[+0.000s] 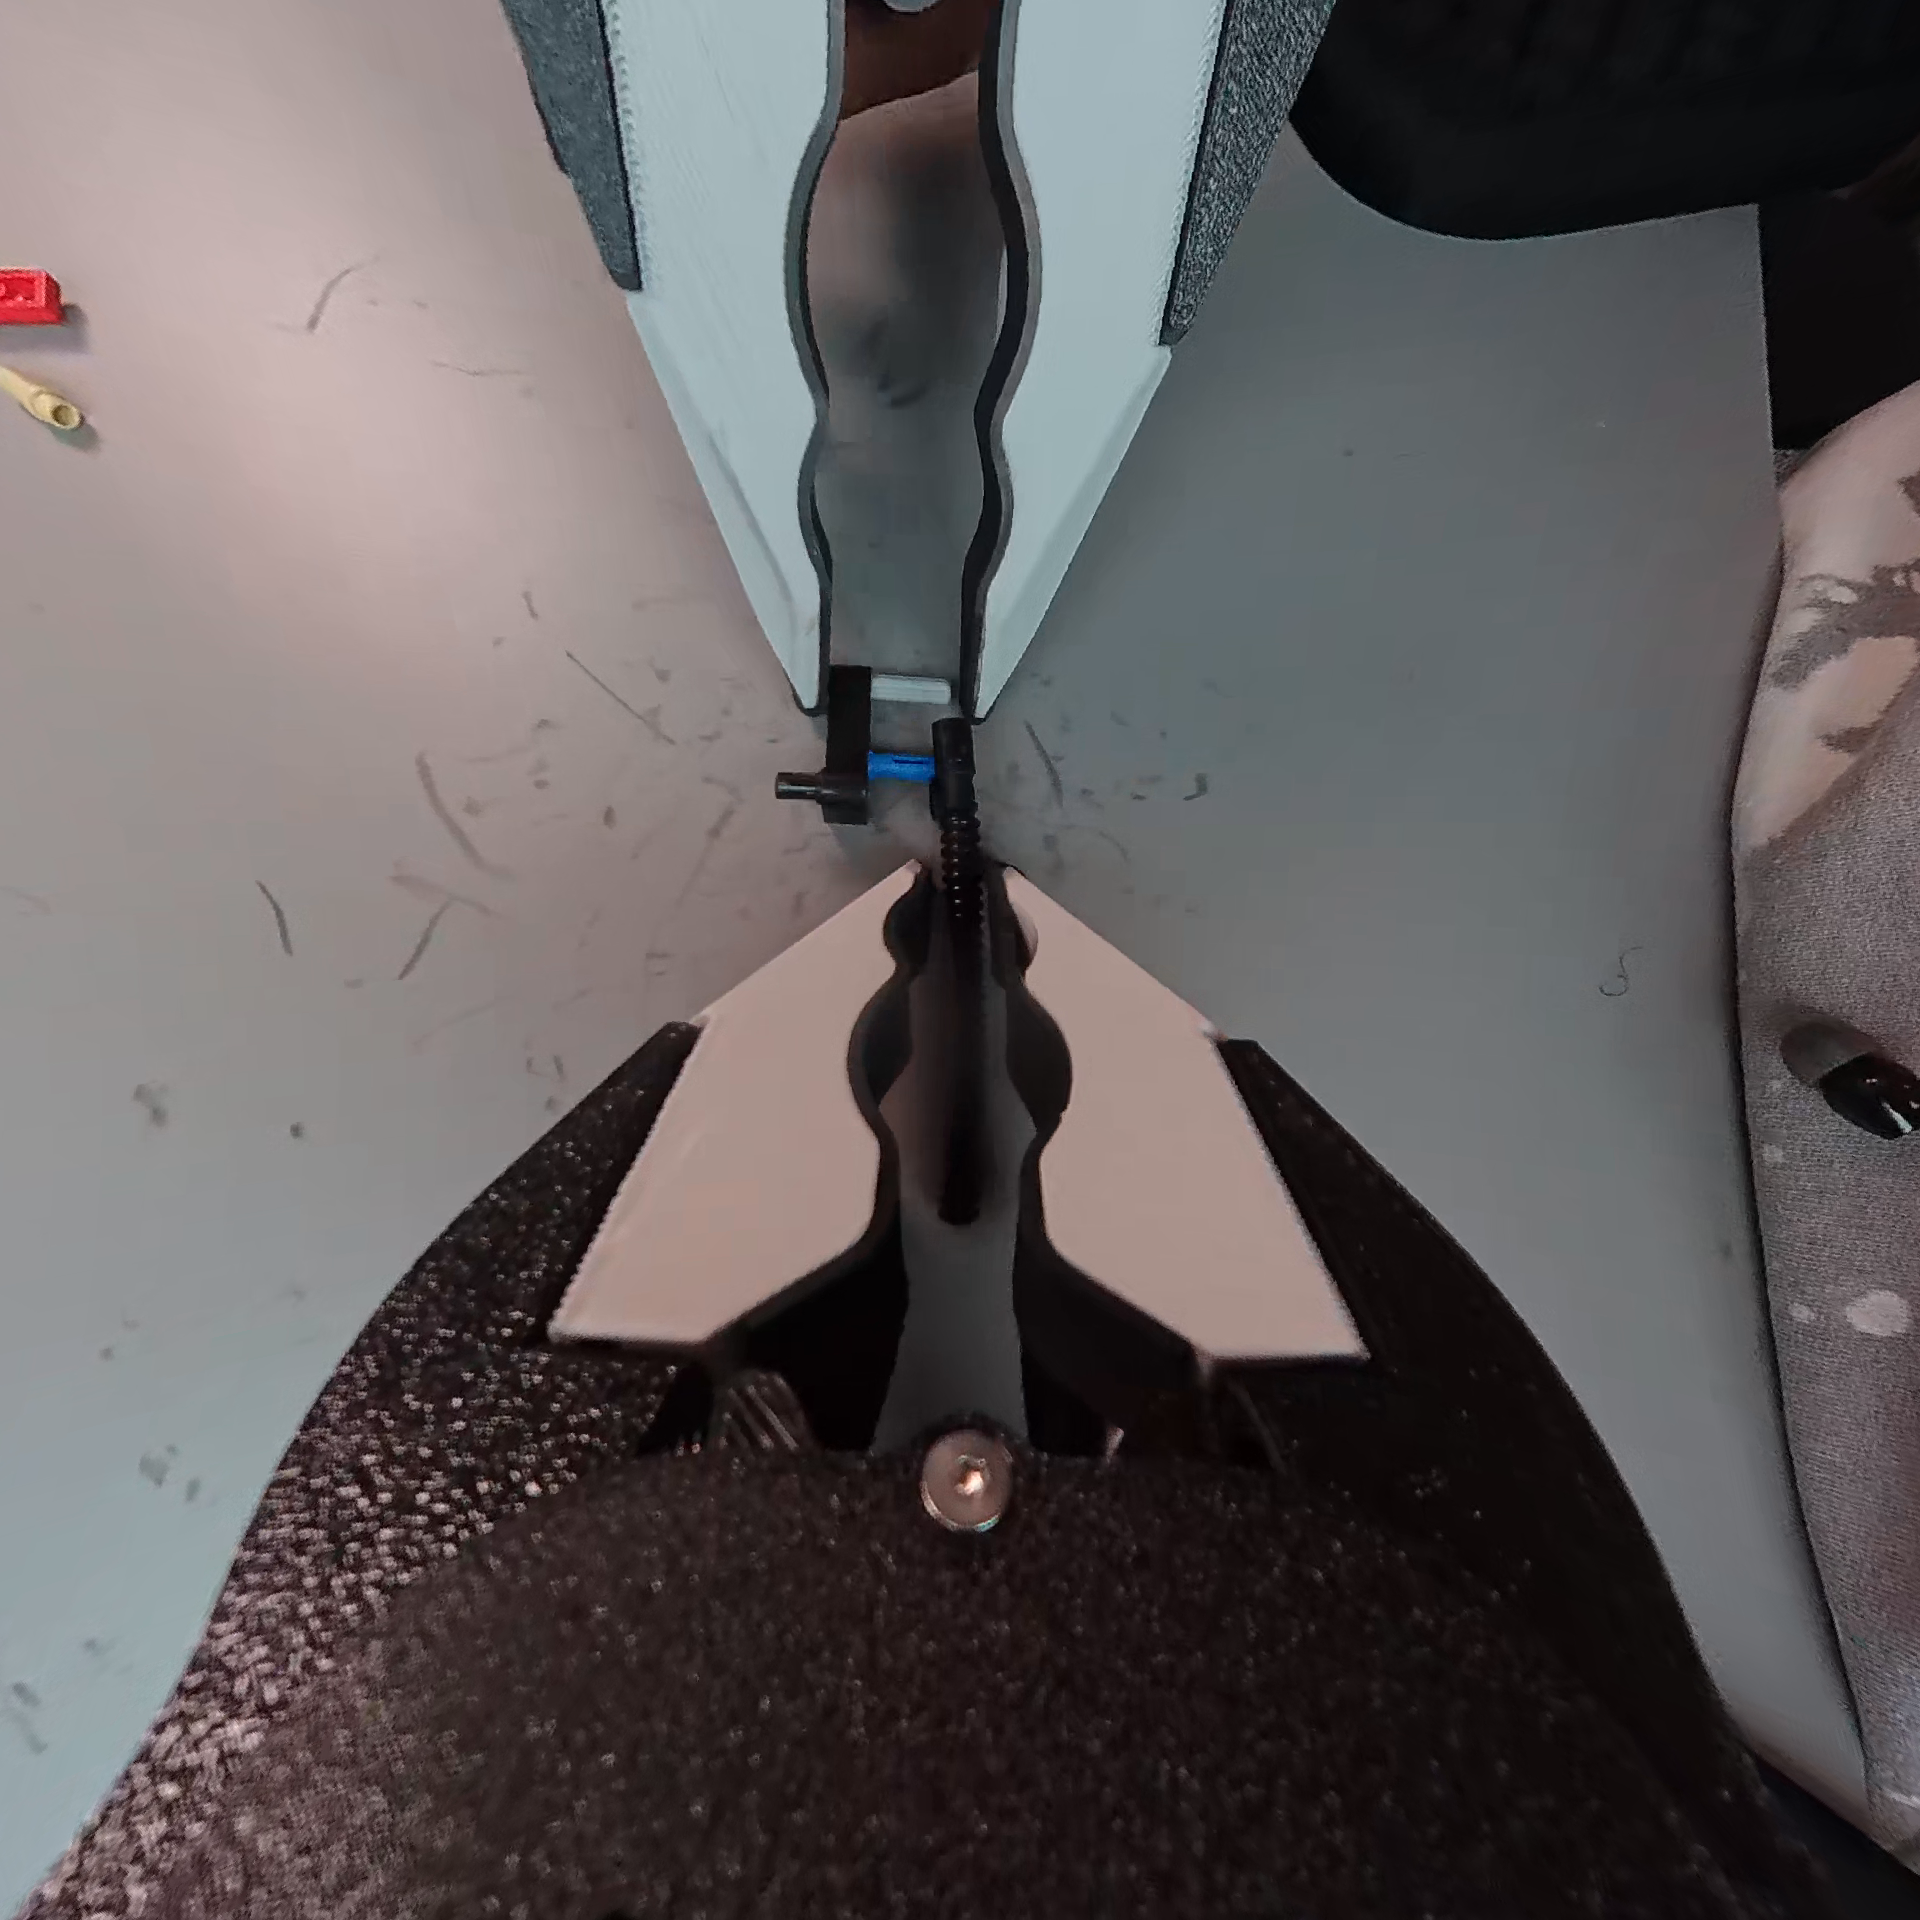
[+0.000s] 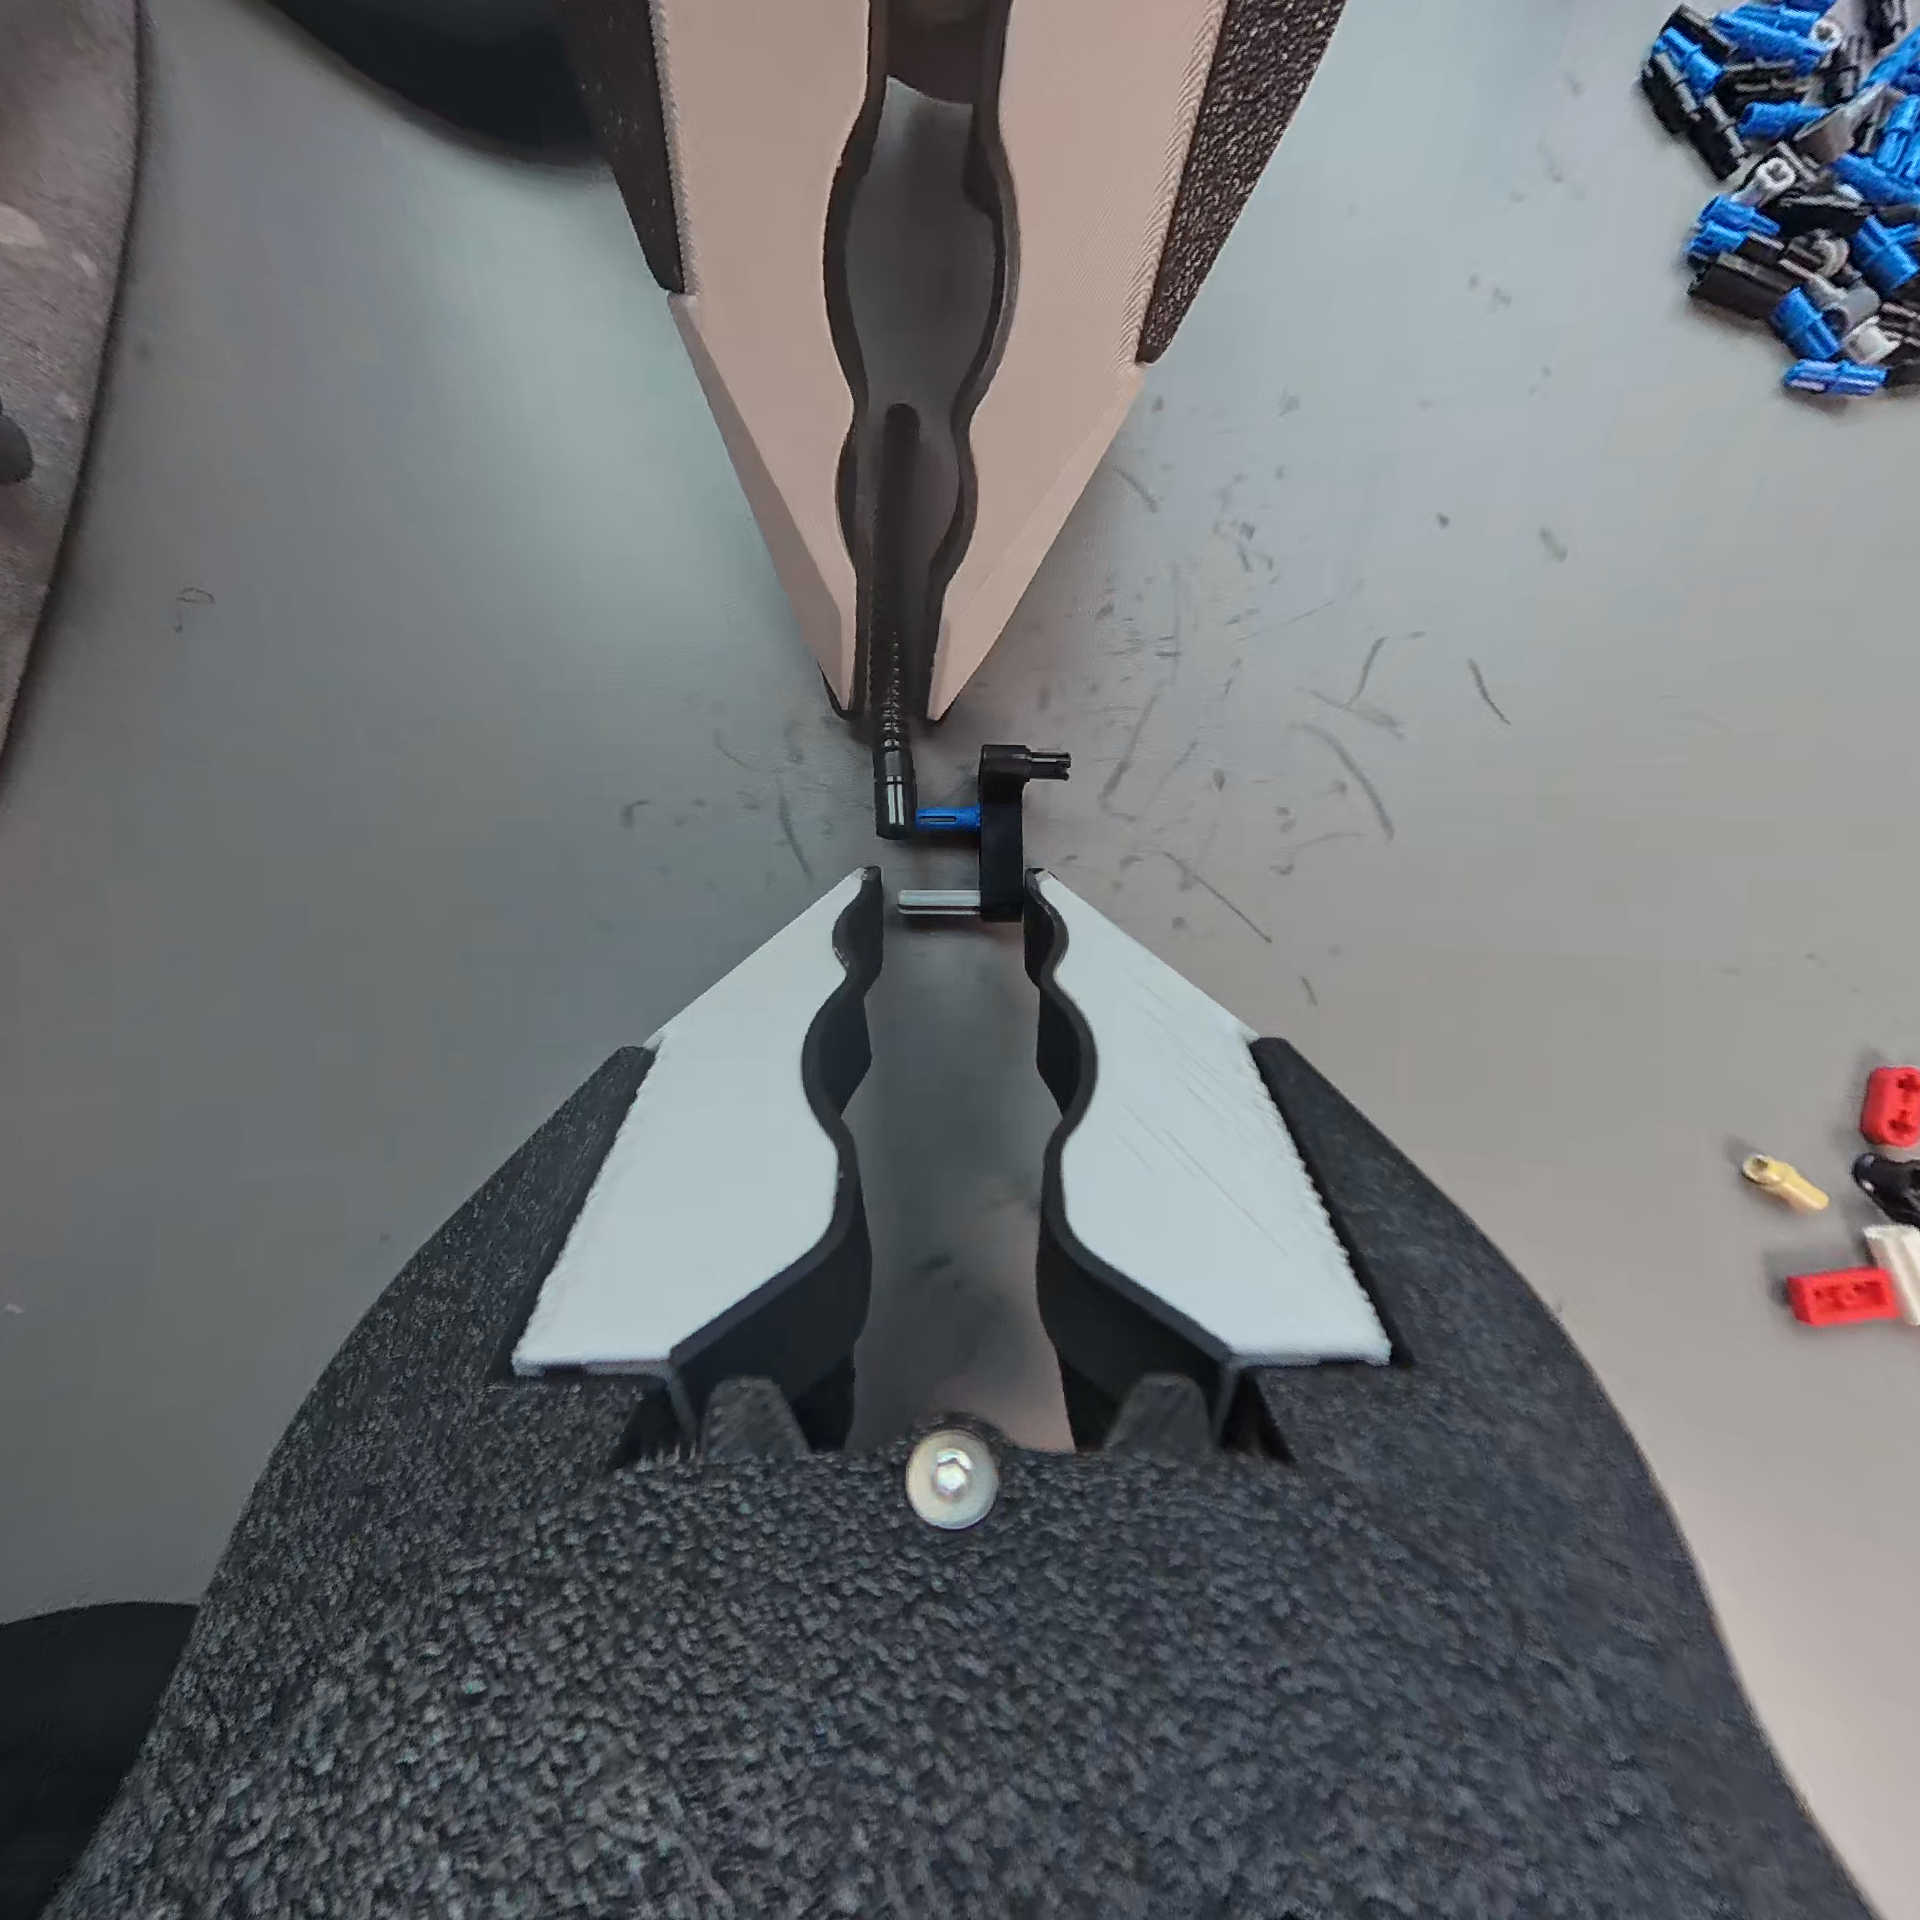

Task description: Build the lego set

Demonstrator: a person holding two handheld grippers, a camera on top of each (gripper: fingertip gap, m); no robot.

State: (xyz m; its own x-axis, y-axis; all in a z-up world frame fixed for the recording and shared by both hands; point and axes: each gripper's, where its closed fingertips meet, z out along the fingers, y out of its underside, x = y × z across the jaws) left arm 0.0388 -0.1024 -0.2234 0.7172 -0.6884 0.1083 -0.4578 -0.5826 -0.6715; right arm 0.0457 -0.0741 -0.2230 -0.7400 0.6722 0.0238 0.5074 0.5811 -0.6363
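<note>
My left gripper (image 1: 951, 873) is shut on a black ribbed hose (image 1: 951, 1039), which runs between its pinkish fingers. The hose's end fitting (image 1: 948, 764) meets a blue pin (image 1: 894, 769). The pin sits in a short black beam (image 1: 847, 743) that carries a grey pin (image 1: 912, 688) and a black pin. My right gripper (image 2: 954, 883), with white fingers, is closed on the black beam (image 2: 1003, 842) and grey pin (image 2: 935, 902). The two grippers face each other tip to tip above the grey table. The left gripper (image 2: 894, 717) and the hose (image 2: 891, 623) also show in the right wrist view.
A pile of blue and black pieces (image 2: 1808, 187) lies on the scratched grey table (image 2: 416, 520). Red pieces (image 2: 1839, 1299), a tan piece (image 2: 1782, 1181) and a white piece (image 2: 1896, 1278) lie nearer. A person's patterned garment (image 1: 1829, 831) borders the table edge. Less than 4 cm separates the two grippers' tips.
</note>
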